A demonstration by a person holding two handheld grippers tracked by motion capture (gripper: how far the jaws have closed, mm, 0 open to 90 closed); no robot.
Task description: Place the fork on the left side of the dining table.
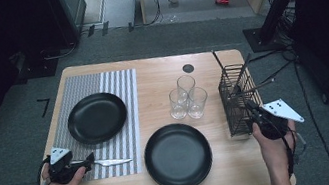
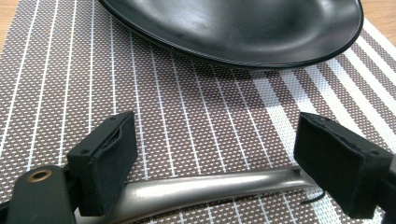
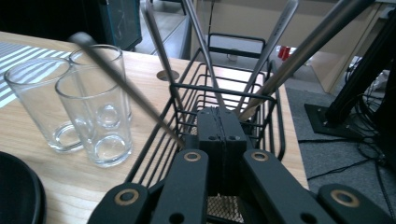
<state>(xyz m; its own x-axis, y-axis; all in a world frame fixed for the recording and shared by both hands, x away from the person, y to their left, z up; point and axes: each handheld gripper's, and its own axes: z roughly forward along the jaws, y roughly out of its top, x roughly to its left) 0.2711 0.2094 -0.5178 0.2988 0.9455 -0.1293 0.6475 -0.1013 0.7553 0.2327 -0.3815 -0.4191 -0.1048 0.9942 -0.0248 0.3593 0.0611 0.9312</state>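
Note:
My left gripper [image 1: 89,162] rests on the striped placemat [image 1: 130,128] at the table's front left, its jaws open. In the left gripper view, the gripper [image 2: 219,144] has a metal knife handle [image 2: 210,186] lying flat on the mat between the wide-apart pads, which do not press on it. The knife [image 1: 110,162] points right. My right gripper [image 1: 252,108] hangs over the near end of the black wire cutlery basket [image 1: 238,103]. In the right gripper view its pads [image 3: 210,126] are pressed together. A utensil handle [image 3: 201,42] runs down to their top; I cannot tell whether it is pinched.
A black plate [image 1: 97,117] sits on the placemat, and a second black plate [image 1: 178,156] lies at the front centre. Three clear glasses [image 1: 186,99] stand left of the basket. Several utensils [image 3: 303,46] lean out of the basket. The table's right edge is close to the basket.

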